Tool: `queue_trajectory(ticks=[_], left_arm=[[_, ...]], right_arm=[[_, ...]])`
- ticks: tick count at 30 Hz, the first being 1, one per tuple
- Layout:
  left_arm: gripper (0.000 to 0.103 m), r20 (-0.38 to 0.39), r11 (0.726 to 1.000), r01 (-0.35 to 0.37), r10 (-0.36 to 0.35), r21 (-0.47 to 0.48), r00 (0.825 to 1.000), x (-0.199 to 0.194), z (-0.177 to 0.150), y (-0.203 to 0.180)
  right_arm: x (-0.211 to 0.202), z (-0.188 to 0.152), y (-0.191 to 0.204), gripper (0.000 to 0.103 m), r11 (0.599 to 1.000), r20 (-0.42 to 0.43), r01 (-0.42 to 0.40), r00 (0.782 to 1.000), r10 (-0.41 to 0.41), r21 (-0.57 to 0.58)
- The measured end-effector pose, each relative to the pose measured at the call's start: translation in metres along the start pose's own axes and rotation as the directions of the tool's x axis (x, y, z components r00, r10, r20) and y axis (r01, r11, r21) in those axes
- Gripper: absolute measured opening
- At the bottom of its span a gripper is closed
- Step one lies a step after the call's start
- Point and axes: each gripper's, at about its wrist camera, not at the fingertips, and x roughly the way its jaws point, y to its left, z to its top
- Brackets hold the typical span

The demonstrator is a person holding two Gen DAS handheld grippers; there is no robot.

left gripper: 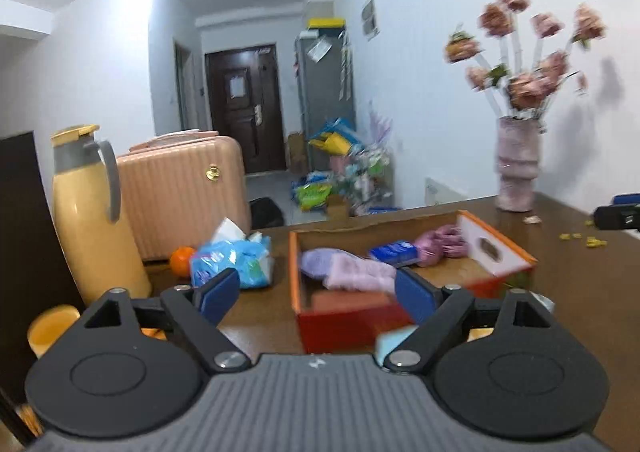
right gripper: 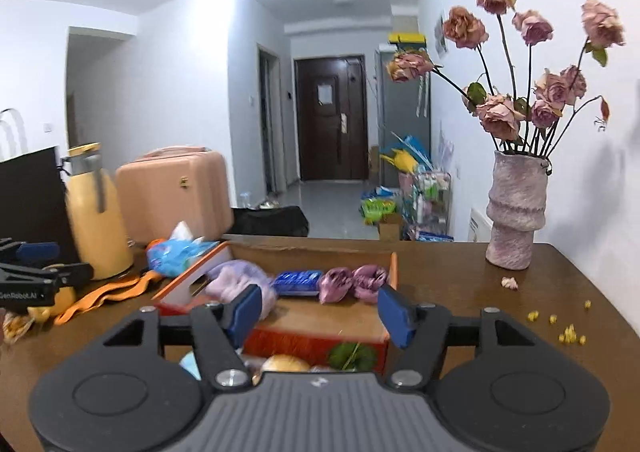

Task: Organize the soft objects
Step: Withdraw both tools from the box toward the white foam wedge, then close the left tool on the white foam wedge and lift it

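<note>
Soft stuff sits in the orange box, both sets of jaws held open and empty.
The lilac towel looks light and floppy; it's best pinched mid-fold.

One open box on the table, holding four soft items: one lilac cloth, one blue pack, two mauve bundles. One vase, one yellow flask, one orange, one tissue pack, one pink suitcase.

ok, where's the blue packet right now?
Blue packet lies inside the orange box, between the lilac cloth and the pink bundle.
</note>
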Motion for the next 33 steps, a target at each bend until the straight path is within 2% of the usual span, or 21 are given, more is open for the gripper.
queue_trajectory(ticks=[3,6,9,14,17,23,28,30,33], left_arm=[[0.09,-0.008,0.999,0.036,-0.036,-0.031,0.999,-0.031,-0.032,-0.007],[0.09,-0.006,0.999,0.024,-0.025,-0.047,1.0,-0.06,-0.061,-0.012],[0.09,-0.047,0.993,0.039,-0.045,-0.114,0.998,-0.082,-0.087,-0.013],[0.09,-0.098,0.992,0.085,-0.094,-0.091,0.991,-0.104,-0.116,-0.023],[0.09,-0.118,0.992,0.101,-0.11,-0.079,0.987,-0.108,-0.126,-0.028],[0.09,-0.121,0.991,0.115,-0.123,-0.069,0.985,-0.103,-0.128,-0.033],[0.086,-0.158,0.992,0.112,-0.121,-0.061,0.98,-0.085,-0.129,-0.037],[0.077,-0.175,0.992,0.105,-0.116,-0.07,0.978,-0.074,-0.129,-0.037],[0.069,-0.206,0.99,0.115,-0.129,-0.08,0.97,-0.055,-0.129,-0.038]], right_arm=[[-0.026,-0.029,0.012,0.067,1.0,0.03,-0.022,0.999,0.022,-0.001],[-0.048,-0.054,0.025,0.068,1.0,0.048,-0.023,0.999,0.023,-0.014],[-0.073,-0.082,0.04,0.069,0.999,0.059,-0.037,0.998,0.036,0.001],[-0.105,-0.131,0.062,0.069,0.995,0.033,-0.09,0.996,0.089,0.052],[-0.114,-0.149,0.074,0.069,0.995,0.012,-0.099,0.995,0.099,0.033],[-0.118,-0.152,0.08,0.069,0.997,0.012,-0.071,0.997,0.071,0.013],[-0.105,-0.149,0.068,0.069,0.998,-0.013,-0.05,0.999,0.051,0.044],[-0.099,-0.149,0.065,0.069,0.998,-0.021,-0.042,0.999,0.043,0.048],[-0.086,-0.148,0.058,0.069,0.998,-0.042,-0.019,0.999,0.022,0.053]])
